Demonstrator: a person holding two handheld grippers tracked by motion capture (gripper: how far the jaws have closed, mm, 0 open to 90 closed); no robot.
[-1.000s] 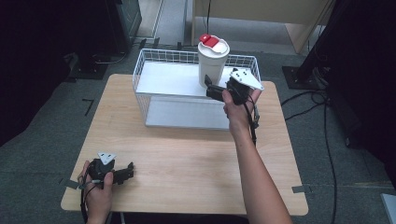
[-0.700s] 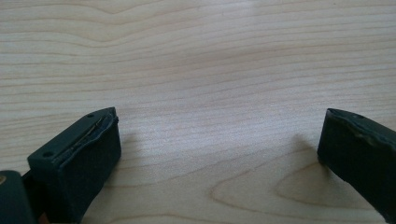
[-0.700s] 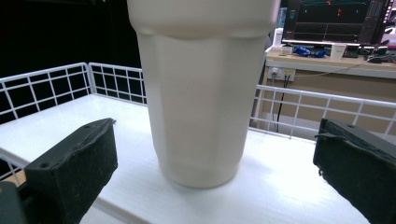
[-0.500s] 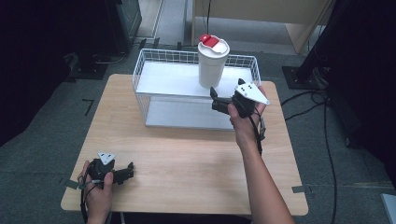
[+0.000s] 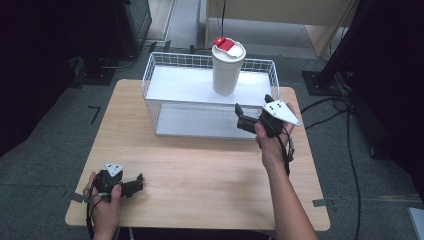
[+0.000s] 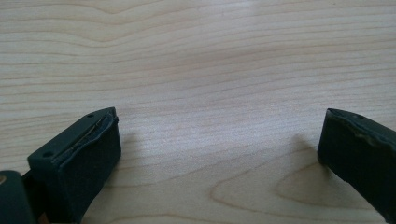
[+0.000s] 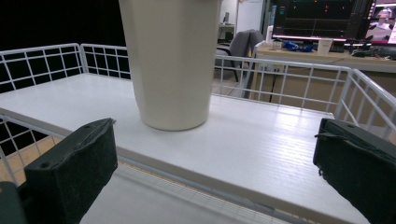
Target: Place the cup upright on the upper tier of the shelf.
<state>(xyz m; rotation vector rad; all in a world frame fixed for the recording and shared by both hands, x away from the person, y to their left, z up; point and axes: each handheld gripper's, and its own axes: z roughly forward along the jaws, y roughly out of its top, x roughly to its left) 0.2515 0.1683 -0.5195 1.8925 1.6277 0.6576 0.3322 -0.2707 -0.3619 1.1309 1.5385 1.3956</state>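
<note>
Two claws are at work over a pale wooden desk (image 5: 200,170) with visible grain, set on grey carpeted floor (image 5: 45,150) in a dim room. The right claw (image 5: 252,111), a black two-jaw tool with a grey three-cornered plate on top, hangs at the front right corner of a white wire shelf rack (image 5: 165,62) standing on the far half of the desk. Its jaws are spread wide and grip nothing. They point toward a tall cream plastic cup with a white lid and red flap (image 5: 227,70), which stands upright on the rack's white upper board, toward its right half, apart from the jaws. In the right gripper view the cup's (image 7: 170,65) base sits on the board a little beyond and between the two parted jaws, nearer the left one, with the wire railing behind it and lit monitors (image 7: 327,18) on a far counter.

The left claw (image 5: 139,181) lies low at the desk's near left corner, well apart from the rack. Its jaws are also spread, with bare wood (image 6: 210,93) between them.

A black cable (image 5: 350,150) trails across the floor on the right.
</note>
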